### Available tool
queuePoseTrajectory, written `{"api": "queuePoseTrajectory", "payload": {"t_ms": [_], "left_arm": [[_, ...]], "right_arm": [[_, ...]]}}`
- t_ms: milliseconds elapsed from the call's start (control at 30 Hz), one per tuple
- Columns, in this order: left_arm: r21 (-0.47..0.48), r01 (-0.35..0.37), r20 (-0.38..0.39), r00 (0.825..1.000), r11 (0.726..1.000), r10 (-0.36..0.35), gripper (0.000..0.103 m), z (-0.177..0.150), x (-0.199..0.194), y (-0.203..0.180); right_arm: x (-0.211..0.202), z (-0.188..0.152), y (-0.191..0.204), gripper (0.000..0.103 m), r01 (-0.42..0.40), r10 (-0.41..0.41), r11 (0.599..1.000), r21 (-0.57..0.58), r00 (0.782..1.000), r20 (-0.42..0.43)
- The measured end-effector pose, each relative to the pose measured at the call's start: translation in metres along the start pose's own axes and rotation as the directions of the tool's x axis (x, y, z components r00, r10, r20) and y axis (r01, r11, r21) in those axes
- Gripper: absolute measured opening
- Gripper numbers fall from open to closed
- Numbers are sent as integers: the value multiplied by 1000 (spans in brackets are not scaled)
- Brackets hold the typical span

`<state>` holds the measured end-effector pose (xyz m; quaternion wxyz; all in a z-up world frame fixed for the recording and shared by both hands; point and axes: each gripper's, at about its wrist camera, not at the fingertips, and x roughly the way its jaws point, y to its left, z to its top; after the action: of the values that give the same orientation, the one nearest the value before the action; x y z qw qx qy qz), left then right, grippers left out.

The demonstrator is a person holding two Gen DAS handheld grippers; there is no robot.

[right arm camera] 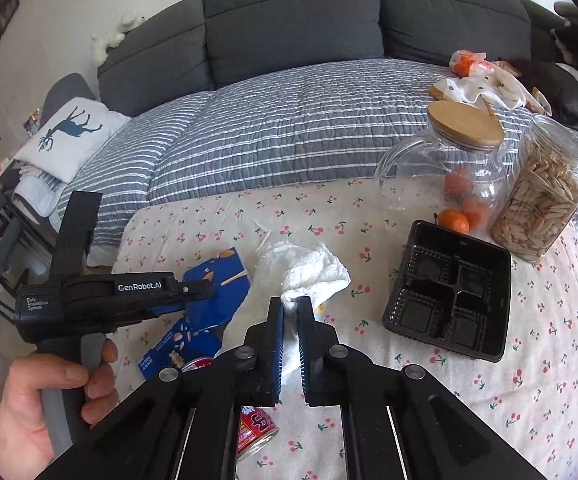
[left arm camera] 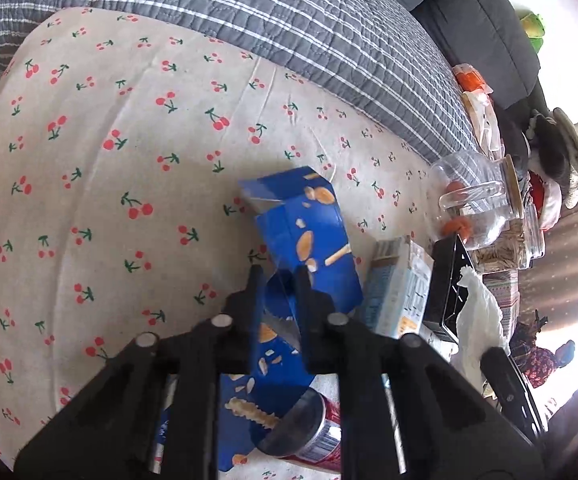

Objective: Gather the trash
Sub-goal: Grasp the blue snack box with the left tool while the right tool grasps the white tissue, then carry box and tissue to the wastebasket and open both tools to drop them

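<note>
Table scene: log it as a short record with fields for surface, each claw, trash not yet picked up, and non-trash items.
surface: cherry-print tablecloth
left claw: shut on blue snack box
right claw: shut on crumpled white tissue
trash not yet picked up: black plastic tray, red can
non-trash items: glass jar with wooden lid, jar of seeds, tangerine

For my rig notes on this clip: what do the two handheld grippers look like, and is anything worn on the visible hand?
Both grippers are matte black plastic with silver pivot pins. The right gripper has ribbed blue pads. The left gripper carries white "GenRobot.AI" lettering and a grey handle. The hand is bare; no sleeve shows.
</note>
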<state>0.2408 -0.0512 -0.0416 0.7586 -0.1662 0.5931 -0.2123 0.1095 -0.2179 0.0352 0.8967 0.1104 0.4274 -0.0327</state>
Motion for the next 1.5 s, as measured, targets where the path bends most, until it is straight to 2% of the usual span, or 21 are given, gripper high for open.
{"api": "queuePoseTrajectory", "payload": {"t_ms": [133, 433, 633, 1000, 1167, 1367, 1500], "left_arm": [[15, 30, 81, 996, 999, -31, 4, 3, -18, -6], [23, 88, 141, 986, 996, -90, 1, 3, -63, -5], [43, 85, 188, 978, 995, -92, 1, -4, -99, 11], [56, 33, 210, 977, 998, -45, 1, -26, -146, 49], [83, 16, 247, 968, 996, -36, 1, -39, -180, 66], [56, 12, 292, 956, 998, -28, 1, -51, -217, 104], [9, 1, 290, 957, 1000, -3, 1, -59, -232, 134]], "right_arm": [[0, 0, -3, 7, -1, 1, 1000, 3, 1000, -3], [-7, 0, -9, 7, -13, 13, 1000, 11, 1000, 13], [-13, -1, -5, 7, -15, 15, 1000, -2, 999, 38], [-15, -13, 28, 7, -31, 36, 994, -101, 998, 50], [-23, -23, 49, 7, -53, 66, 986, -160, 995, 73], [-31, -40, 86, 7, -80, 104, 970, -228, 990, 94], [-28, -55, 119, 7, -100, 126, 954, -281, 989, 74]]}}
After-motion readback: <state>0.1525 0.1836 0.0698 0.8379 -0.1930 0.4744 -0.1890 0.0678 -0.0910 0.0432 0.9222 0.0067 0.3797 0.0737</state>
